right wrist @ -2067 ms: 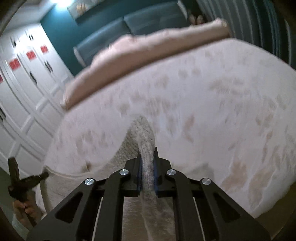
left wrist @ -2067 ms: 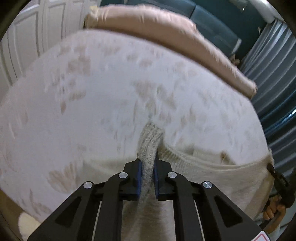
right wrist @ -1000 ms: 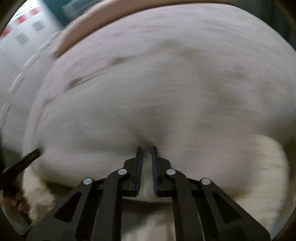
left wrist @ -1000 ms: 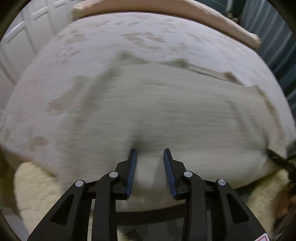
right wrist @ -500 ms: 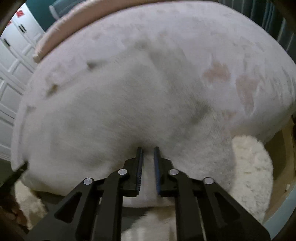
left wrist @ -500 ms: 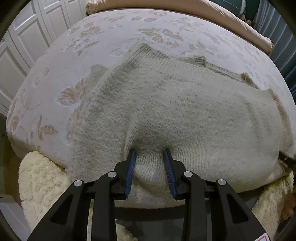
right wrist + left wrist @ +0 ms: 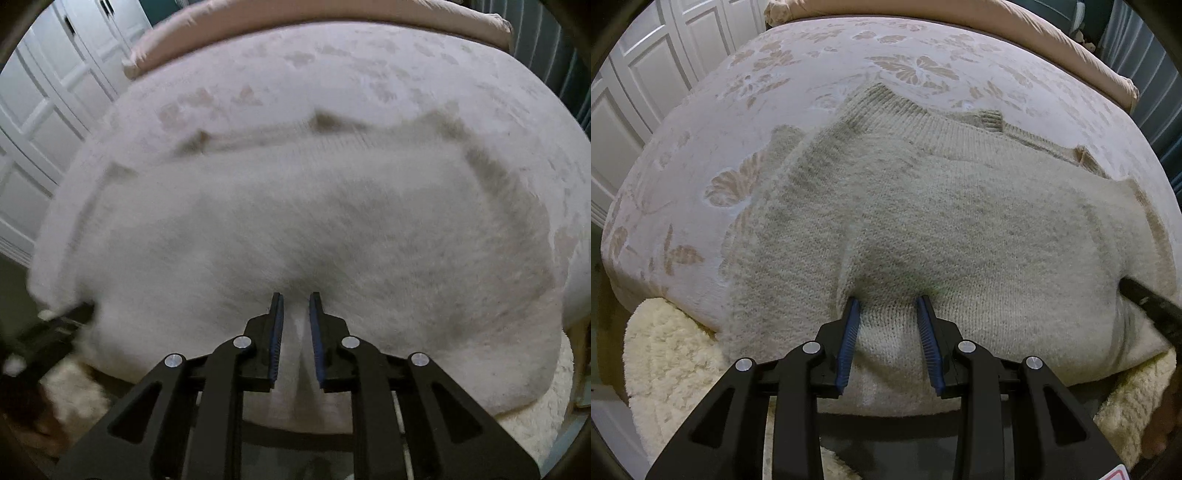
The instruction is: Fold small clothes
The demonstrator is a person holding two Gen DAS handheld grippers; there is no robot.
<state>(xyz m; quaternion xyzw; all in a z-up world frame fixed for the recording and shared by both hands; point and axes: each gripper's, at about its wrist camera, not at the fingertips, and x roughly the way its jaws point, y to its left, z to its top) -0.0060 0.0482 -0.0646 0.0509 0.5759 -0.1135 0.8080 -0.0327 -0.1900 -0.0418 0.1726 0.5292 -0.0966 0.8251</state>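
Observation:
A cream knitted sweater (image 7: 960, 221) lies spread across the near part of a bed, its near edge hanging over the bed's side. My left gripper (image 7: 888, 301) is open, its blue pads either side of the sweater's near edge, not pinching it. In the right wrist view the sweater (image 7: 314, 229) is blurred. My right gripper (image 7: 295, 295) is open with a narrower gap, a ridge of knit between its pads. The right gripper's tip shows at the right edge of the left wrist view (image 7: 1152, 299).
The bed has a pale floral cover (image 7: 820, 62) and a pink folded duvet (image 7: 1015, 26) at its far end. A fluffy cream rug (image 7: 665, 354) lies below the bed's near edge. White panelled doors (image 7: 646, 74) stand to the left, a grey curtain (image 7: 1145, 55) to the right.
Both grippers held the sweater lifted, then laid it flat on the bed. The left opened first; the right has now opened too. Both have drawn back a little.

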